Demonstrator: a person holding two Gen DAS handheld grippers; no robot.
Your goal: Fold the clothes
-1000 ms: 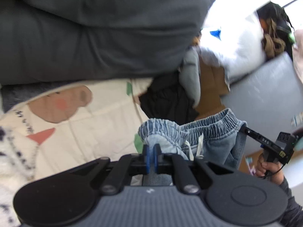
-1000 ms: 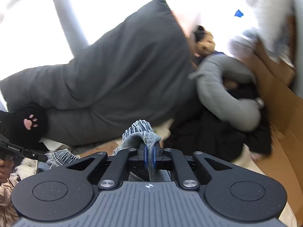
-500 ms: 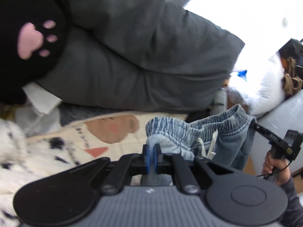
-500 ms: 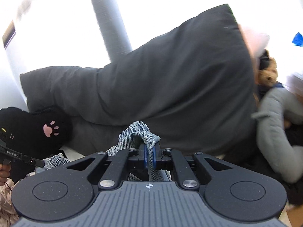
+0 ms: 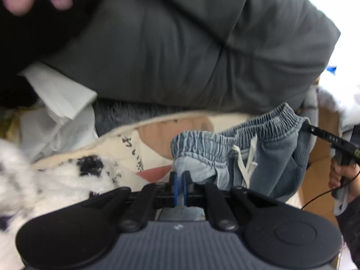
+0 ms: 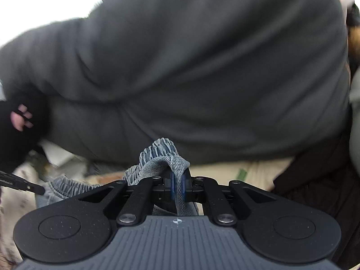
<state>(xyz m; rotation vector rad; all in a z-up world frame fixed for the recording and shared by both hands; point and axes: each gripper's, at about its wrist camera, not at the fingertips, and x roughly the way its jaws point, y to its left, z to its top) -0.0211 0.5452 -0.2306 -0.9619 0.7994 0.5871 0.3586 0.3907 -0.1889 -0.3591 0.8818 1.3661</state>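
A pair of light blue denim shorts [image 5: 265, 155] with an elastic waistband and white drawstring hangs between my two grippers. My left gripper [image 5: 179, 185] is shut on one end of the waistband. My right gripper [image 6: 177, 186] is shut on the other end of the shorts [image 6: 157, 157]; its black finger also shows at the right of the left wrist view [image 5: 324, 136], pinching the waistband. The legs hang below, mostly hidden.
A big dark grey duvet [image 5: 202, 51] fills the back. Below lies a cream cartoon-print blanket [image 5: 135, 148] and a white spotted fleece [image 5: 33, 180]. A black plush with a pink paw [image 6: 20, 119] sits left. White cloth [image 5: 60, 99] and cardboard [image 5: 324, 139] lie at the sides.
Both grippers have moved forward and down toward the grey duvet, still holding the shorts stretched between them. The window is now nearly out of view.
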